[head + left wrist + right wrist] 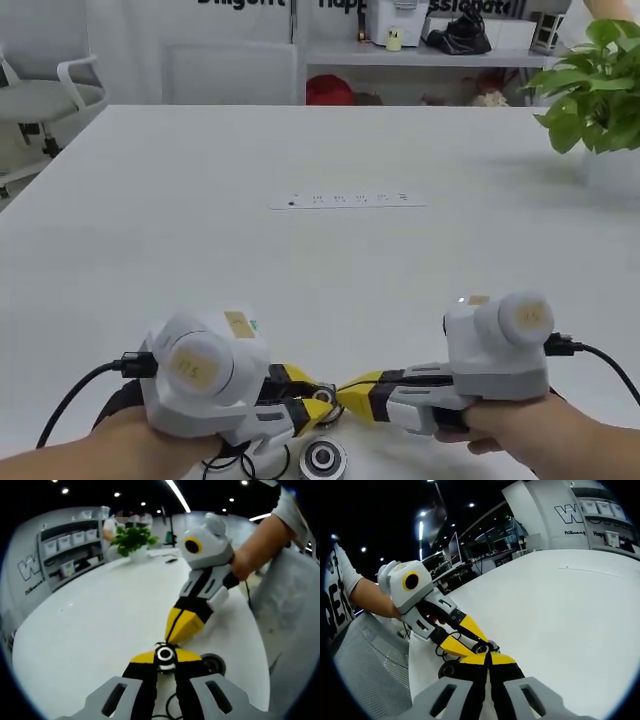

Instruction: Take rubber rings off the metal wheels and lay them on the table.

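Holding a small metal wheel [165, 654] in the narrow jaws of the left gripper [312, 397], just above the white table [300, 270]. Touching the same wheel with the tips of the right gripper [489, 656], jaws almost together, perhaps pinching its rubber ring [165, 646]. Lying on the table just beside, a second metal wheel [323, 458].

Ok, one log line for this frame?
left gripper: shut on metal wheel | right gripper: shut, tips at that wheel | second wheel: on table
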Available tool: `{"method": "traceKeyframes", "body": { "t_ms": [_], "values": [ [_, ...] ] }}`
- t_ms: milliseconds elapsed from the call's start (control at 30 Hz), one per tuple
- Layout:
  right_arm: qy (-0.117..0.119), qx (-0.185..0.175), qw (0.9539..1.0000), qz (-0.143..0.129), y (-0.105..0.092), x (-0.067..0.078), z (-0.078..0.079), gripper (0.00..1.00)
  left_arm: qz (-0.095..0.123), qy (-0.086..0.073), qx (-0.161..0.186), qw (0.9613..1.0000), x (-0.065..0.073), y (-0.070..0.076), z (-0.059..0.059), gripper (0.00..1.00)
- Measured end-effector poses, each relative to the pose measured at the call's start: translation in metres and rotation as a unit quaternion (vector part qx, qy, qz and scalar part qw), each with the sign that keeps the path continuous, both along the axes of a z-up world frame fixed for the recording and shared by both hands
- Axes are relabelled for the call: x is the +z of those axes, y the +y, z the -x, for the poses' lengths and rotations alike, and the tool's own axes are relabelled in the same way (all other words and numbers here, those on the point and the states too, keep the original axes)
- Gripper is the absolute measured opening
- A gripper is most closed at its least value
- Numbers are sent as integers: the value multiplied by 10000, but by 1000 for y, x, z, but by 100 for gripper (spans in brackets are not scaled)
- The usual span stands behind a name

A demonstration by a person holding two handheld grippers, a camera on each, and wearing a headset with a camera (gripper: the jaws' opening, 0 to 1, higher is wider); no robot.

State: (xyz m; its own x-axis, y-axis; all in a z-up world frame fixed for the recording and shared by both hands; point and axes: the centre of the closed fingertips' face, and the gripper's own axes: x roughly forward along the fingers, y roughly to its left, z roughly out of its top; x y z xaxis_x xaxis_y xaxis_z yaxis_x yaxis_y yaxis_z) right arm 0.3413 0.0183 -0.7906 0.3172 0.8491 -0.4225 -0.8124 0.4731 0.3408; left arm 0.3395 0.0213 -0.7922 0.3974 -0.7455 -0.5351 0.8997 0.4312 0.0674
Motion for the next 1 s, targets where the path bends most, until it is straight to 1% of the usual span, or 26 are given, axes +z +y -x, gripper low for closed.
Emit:
{"method": "traceKeyframes", "body": {
  "t_ms": [1000],
  "values": [
    [-112,115,9999,55,1,2,4,0,-49,-10,-68,10000,0,-1,3,12]
  ]
}}
